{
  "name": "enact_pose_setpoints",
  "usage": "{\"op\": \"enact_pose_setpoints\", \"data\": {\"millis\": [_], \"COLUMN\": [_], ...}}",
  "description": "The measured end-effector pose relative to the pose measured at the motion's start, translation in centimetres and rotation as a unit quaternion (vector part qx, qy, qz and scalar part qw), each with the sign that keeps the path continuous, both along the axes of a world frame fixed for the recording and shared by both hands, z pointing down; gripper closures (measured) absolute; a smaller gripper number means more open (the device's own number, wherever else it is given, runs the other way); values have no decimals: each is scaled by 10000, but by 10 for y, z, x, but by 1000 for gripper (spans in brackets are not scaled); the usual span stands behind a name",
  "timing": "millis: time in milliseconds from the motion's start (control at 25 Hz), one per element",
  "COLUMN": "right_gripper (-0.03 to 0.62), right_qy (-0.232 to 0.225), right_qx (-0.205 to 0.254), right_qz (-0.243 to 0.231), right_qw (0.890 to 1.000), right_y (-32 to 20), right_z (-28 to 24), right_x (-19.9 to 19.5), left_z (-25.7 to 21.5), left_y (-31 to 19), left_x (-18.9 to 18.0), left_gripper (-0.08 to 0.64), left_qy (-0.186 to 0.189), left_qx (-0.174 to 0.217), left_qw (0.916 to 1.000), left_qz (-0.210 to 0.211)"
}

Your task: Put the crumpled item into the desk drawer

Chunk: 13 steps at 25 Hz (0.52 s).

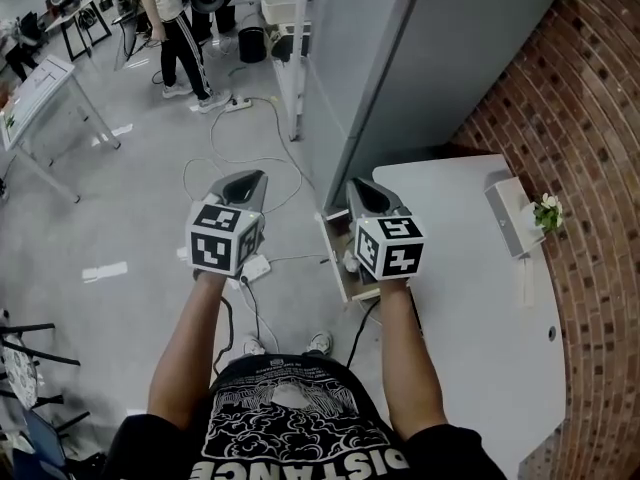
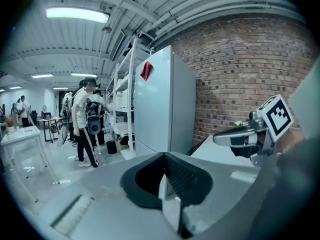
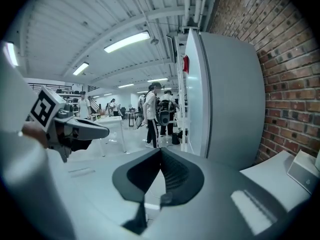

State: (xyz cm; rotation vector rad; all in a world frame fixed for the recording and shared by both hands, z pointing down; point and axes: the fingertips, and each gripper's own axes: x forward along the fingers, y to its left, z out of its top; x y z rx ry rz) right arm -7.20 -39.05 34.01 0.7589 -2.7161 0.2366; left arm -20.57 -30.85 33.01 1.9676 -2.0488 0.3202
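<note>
Looking down from the head view, I have both grippers raised side by side in front of me. The left gripper is over the grey floor, and the right gripper is above the near edge of the tabletop. Each carries a cube with square black-and-white markers at its back.

In the left gripper view the two ribbed dark pads meet at their tips, so those jaws are together with nothing between them. The right gripper view shows the same: jaws closed tip to tip and empty.

The drawer stands pulled out from the tabletop's left side, a shallow box with pale walls and a tan inside. A small whitish lump lies in it just beside the right gripper's cube. It looks like the crumpled item, though it is too small here for me to be sure of its folds.

The tabletop is smooth and white with a rounded corner. A flat-sided white box stands near its far edge, and beside that is a small plant with white flowers, against the rough red brick wall.

A tall, smooth grey cabinet rises behind the drawer. Thin cables loop across the glossy floor, and a person in dark trousers stands well apart at the far end.
</note>
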Motion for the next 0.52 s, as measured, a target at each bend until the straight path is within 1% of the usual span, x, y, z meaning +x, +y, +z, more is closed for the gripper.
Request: {"op": "enact_pose_setpoints", "data": {"millis": [200, 520], "right_gripper": [591, 591], "right_qy": [21, 67], "right_qx": [27, 82], "right_qz": [57, 70], "right_qw": [10000, 9999], "right_y": [0, 1], "right_z": [-2, -1], "right_x": [3, 4], "left_z": [7, 6], "left_y": [0, 0], "left_x": [0, 0], "left_gripper": [561, 561], "left_qy": [37, 38], "left_qx": [-87, -44], "left_qw": [9999, 9999], "left_qz": [51, 84]}}
